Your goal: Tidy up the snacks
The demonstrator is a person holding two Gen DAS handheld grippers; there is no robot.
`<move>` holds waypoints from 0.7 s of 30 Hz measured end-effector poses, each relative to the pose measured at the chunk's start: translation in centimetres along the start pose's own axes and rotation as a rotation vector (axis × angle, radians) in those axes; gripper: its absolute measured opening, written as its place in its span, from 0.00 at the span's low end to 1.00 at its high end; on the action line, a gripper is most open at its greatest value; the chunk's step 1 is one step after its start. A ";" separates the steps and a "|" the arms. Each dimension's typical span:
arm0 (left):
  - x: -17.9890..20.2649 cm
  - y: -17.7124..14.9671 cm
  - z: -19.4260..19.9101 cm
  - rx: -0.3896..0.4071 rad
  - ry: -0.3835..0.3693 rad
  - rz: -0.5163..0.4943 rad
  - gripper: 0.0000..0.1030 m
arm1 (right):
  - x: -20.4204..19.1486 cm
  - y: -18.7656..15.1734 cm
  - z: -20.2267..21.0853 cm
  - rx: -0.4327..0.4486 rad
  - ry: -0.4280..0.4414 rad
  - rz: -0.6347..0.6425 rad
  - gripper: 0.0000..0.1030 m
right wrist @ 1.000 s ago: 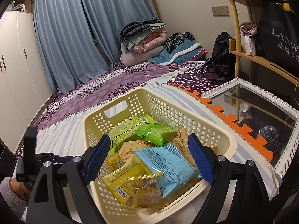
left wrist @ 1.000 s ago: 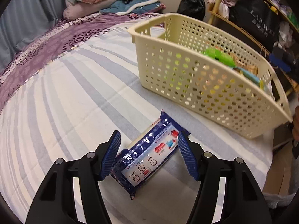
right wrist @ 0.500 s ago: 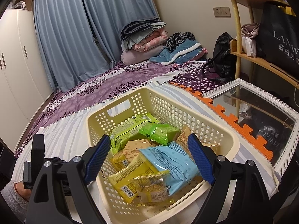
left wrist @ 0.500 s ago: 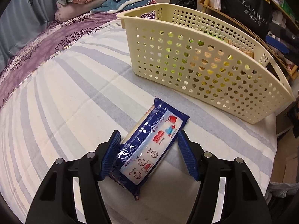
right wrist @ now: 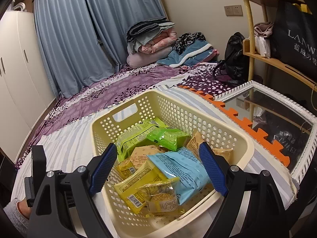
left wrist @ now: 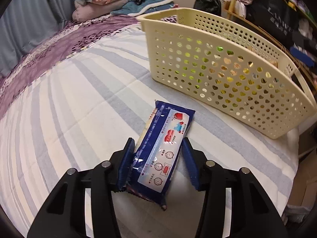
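Low in the frame, the left claw (left wrist: 157, 161) straddles the near end of a dark blue snack packet (left wrist: 162, 150) lying flat on the striped cloth (left wrist: 79, 107). The left blue pad (left wrist: 125, 163) seems to touch the packet's edge, while the right pad sits just beside it with a sliver of gap. Toward the upper right stands a cream perforated basket (left wrist: 227, 75), apart from the packet, with green and yellow wrappers glinting through its holes. At upper left runs a purple patterned bedspread (left wrist: 49, 51), and folded blankets (left wrist: 107, 2) are heaped at the top.
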State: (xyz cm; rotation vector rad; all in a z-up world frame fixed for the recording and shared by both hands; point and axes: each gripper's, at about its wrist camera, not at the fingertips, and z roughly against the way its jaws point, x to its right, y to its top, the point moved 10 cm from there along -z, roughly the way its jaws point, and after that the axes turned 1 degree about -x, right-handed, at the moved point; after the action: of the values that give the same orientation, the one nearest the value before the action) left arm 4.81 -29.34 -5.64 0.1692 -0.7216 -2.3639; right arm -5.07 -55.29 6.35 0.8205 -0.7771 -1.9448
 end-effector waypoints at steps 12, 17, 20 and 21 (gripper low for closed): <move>-0.2 4.7 6.7 0.159 0.023 0.056 0.48 | 0.3 0.2 0.3 0.017 0.007 -0.018 0.82; 1.9 8.2 9.0 0.224 -0.012 0.033 0.48 | 1.1 0.2 0.4 0.022 0.001 -0.035 0.82; 3.9 10.2 9.1 0.240 -0.027 -0.009 0.48 | 1.5 0.1 0.5 0.023 0.000 -0.042 0.82; 4.6 10.7 9.0 0.243 -0.031 -0.026 0.48 | 1.6 0.0 0.6 0.024 -0.001 -0.044 0.82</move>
State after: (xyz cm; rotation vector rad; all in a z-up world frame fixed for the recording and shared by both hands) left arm 4.46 -34.96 7.94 0.2476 -1.0268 -2.3021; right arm -6.19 -56.61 6.30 0.8577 -0.7900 -1.9785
